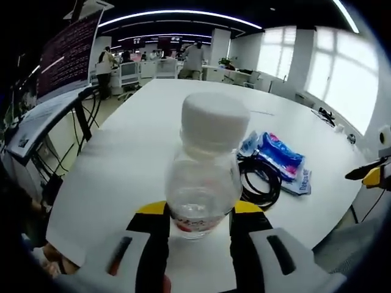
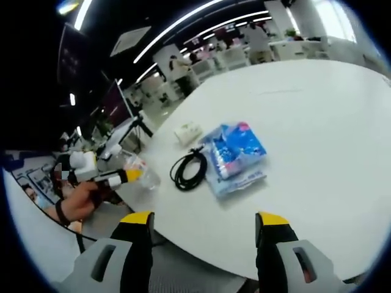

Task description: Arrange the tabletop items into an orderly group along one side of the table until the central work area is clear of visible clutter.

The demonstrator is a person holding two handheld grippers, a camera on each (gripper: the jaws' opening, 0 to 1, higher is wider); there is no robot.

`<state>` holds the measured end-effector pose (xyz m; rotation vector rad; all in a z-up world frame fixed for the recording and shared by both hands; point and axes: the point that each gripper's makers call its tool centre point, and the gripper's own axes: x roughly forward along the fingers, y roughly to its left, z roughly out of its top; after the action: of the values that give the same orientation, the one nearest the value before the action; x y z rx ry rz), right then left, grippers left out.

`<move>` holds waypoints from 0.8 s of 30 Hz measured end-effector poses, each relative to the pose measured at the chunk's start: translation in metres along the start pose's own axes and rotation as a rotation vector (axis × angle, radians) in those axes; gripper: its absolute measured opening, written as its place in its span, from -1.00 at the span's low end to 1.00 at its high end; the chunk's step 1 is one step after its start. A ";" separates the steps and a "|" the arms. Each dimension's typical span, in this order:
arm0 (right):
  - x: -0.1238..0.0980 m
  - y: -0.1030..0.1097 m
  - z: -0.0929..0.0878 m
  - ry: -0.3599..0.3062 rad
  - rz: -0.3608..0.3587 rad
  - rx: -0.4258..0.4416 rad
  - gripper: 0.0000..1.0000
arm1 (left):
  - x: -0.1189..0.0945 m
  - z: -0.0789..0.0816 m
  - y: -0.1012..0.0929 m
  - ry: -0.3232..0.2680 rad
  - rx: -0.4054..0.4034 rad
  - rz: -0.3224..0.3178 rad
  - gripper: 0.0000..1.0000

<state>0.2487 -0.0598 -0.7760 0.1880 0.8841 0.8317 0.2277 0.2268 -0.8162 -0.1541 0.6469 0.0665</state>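
A clear plastic bottle (image 1: 204, 177) with a white cap stands upright near the table's edge, and my left gripper (image 1: 200, 210) is shut on its lower body. To its right lie a coiled black cable (image 1: 259, 177) and a blue-and-pink packet (image 1: 278, 155). In the right gripper view, my right gripper (image 2: 204, 223) is open and empty over the table's near edge. Ahead of it lie the blue packet (image 2: 235, 152), the black cable (image 2: 188, 168) and a small white box (image 2: 188, 131). At the left a hand (image 2: 79, 204) holds the left gripper (image 2: 116, 178) on the bottle (image 2: 143, 177).
The large white table (image 1: 146, 122) stretches far back with much bare surface. A monitor stand (image 1: 61, 61) with cables stands off its left side. Desks and standing people fill the office behind. Small dark items (image 1: 327, 115) lie near the far right edge by the windows.
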 end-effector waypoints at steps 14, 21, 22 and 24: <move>-0.003 -0.006 -0.001 -0.020 -0.028 0.024 0.37 | 0.015 0.006 0.016 -0.008 -0.059 -0.005 -0.27; -0.007 -0.009 -0.005 -0.030 -0.047 0.042 0.36 | 0.021 0.012 0.020 -0.013 -0.052 -0.007 -0.27; -0.007 -0.009 -0.006 -0.032 -0.049 0.044 0.36 | 0.023 0.014 0.023 -0.015 -0.052 -0.006 -0.27; -0.008 -0.008 -0.006 -0.033 -0.054 0.046 0.36 | 0.026 0.016 0.028 -0.017 -0.059 -0.003 -0.27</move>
<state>0.2454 -0.0718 -0.7790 0.2173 0.8741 0.7567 0.2551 0.2569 -0.8232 -0.2111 0.6276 0.0837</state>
